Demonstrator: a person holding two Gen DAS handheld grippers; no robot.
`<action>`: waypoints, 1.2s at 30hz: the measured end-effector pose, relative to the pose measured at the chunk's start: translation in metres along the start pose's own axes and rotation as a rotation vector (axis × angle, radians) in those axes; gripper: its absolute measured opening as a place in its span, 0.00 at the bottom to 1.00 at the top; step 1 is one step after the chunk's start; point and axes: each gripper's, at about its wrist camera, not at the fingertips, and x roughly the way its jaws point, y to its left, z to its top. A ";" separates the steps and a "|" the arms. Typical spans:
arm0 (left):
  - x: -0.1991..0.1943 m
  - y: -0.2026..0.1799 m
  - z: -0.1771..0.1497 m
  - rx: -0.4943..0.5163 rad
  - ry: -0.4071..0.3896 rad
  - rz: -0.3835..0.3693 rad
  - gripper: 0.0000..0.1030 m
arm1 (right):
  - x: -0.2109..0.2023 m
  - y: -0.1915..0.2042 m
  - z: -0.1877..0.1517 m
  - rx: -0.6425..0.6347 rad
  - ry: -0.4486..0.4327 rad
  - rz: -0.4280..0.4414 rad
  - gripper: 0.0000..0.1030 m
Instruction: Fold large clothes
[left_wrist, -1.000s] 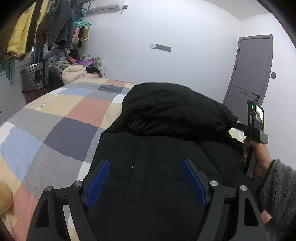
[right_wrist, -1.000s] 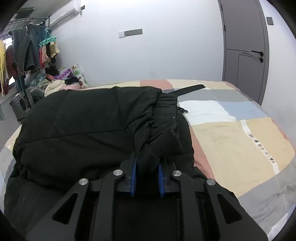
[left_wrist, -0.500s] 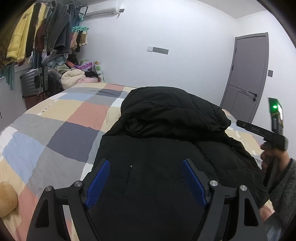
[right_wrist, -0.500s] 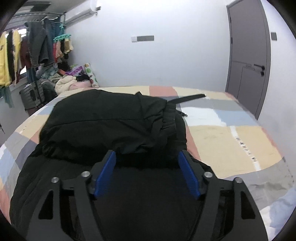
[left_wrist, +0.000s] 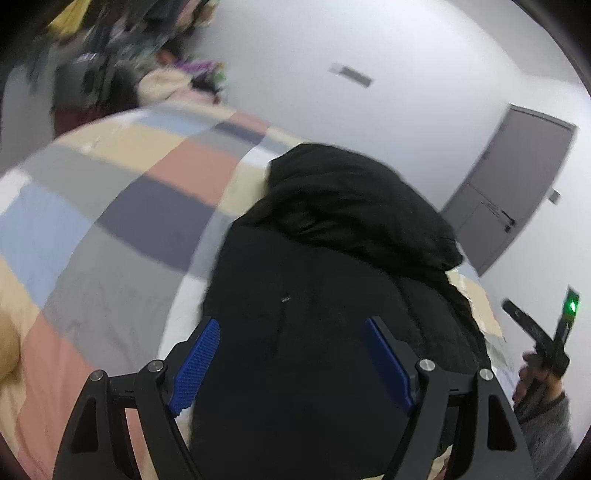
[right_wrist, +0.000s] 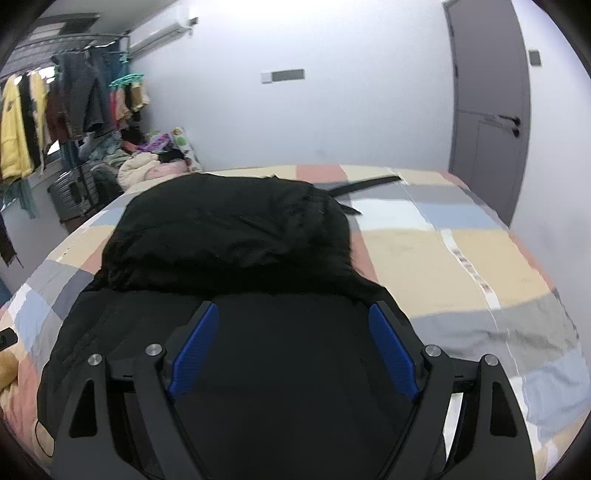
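Note:
A large black padded coat (left_wrist: 332, 280) lies on the patchwork bedcover (left_wrist: 122, 206), its far part folded back over the near part into a thick hump. It also fills the right wrist view (right_wrist: 236, 240). My left gripper (left_wrist: 291, 354) is open and empty above the coat's near part. My right gripper (right_wrist: 293, 343) is open and empty, held above the coat's near part. The right gripper's body and the hand holding it show at the right edge of the left wrist view (left_wrist: 543, 339).
A black strap (right_wrist: 365, 183) lies on the bed beyond the coat. A grey door (right_wrist: 487, 110) stands at the right. Hanging clothes (right_wrist: 55, 110), a suitcase (right_wrist: 70, 192) and a clothes pile (right_wrist: 147, 166) are at the far left. A yellow object (right_wrist: 7, 365) lies at the bed's left edge.
My right gripper has let go of the coat's folded edge, opened and drawn back. The folded part now rests on the coat. My left gripper has tilted and shifted, still open.

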 end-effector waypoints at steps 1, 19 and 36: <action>0.003 0.010 0.001 -0.030 0.027 0.013 0.78 | 0.002 -0.005 -0.004 0.017 0.027 -0.013 0.81; 0.067 0.083 -0.032 -0.354 0.351 -0.048 0.78 | 0.031 -0.178 -0.111 0.807 0.340 0.146 0.81; 0.088 0.108 -0.048 -0.572 0.408 -0.361 0.77 | 0.039 -0.126 -0.113 0.497 0.509 0.433 0.80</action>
